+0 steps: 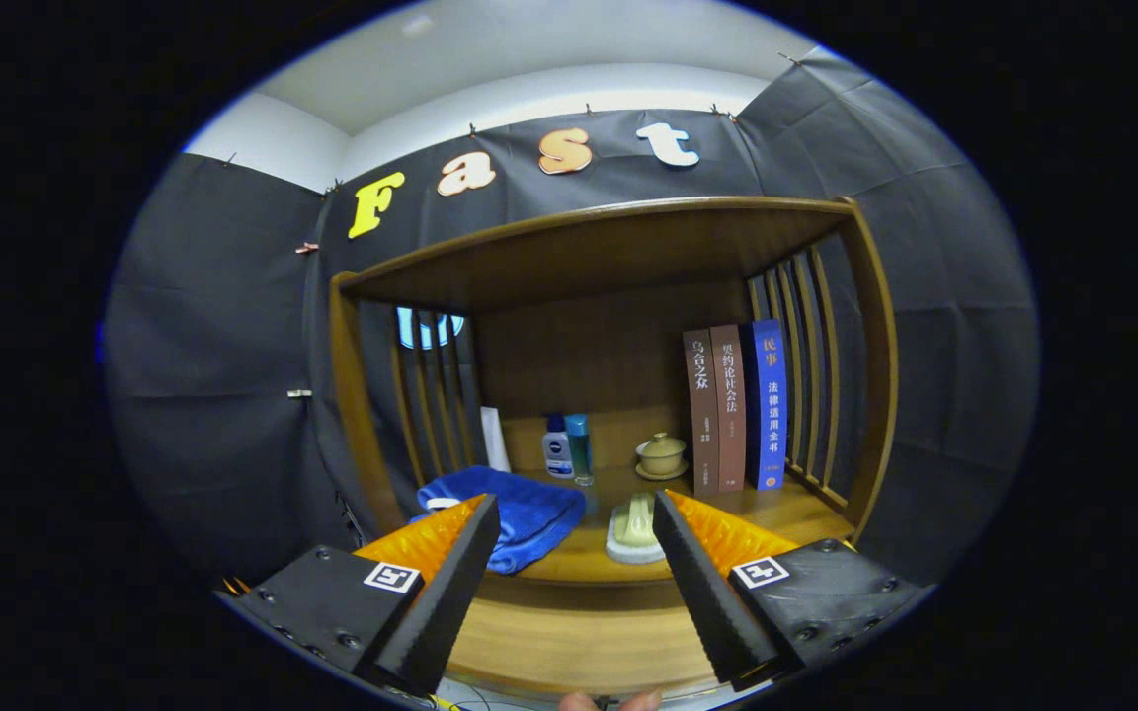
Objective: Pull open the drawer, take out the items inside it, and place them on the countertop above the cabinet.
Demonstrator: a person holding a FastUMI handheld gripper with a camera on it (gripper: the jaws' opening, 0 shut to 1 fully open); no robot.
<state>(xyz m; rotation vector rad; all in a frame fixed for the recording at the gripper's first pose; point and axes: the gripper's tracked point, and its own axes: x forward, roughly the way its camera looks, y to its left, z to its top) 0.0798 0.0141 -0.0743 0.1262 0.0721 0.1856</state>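
The cabinet (865, 326) looked like smooth brown wood with a soft sheen, slatted at its sides, and the countertop (786, 509) showed the same satin grain. A blue towel (520, 509) was plush, matt cloth. The lidded cup (662, 455) seemed glazed ceramic, faintly glossy. Two bottles (567, 446) looked like smooth plastic. The three books (735, 407) had matt paper spines. The fingers (697, 583) of the wide-spread gripper (577, 509) looked matt, with ridged inner faces.

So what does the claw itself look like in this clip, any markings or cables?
The claw has two wedge-shaped fingers with ribbed, saw-toothed inner faces, tapering to points and standing apart with nothing between them. Each sits on a dark block with screw heads, and each block carries a small square black-and-white marker. Thin cables show just below the left finger, beside a person's fingertips.
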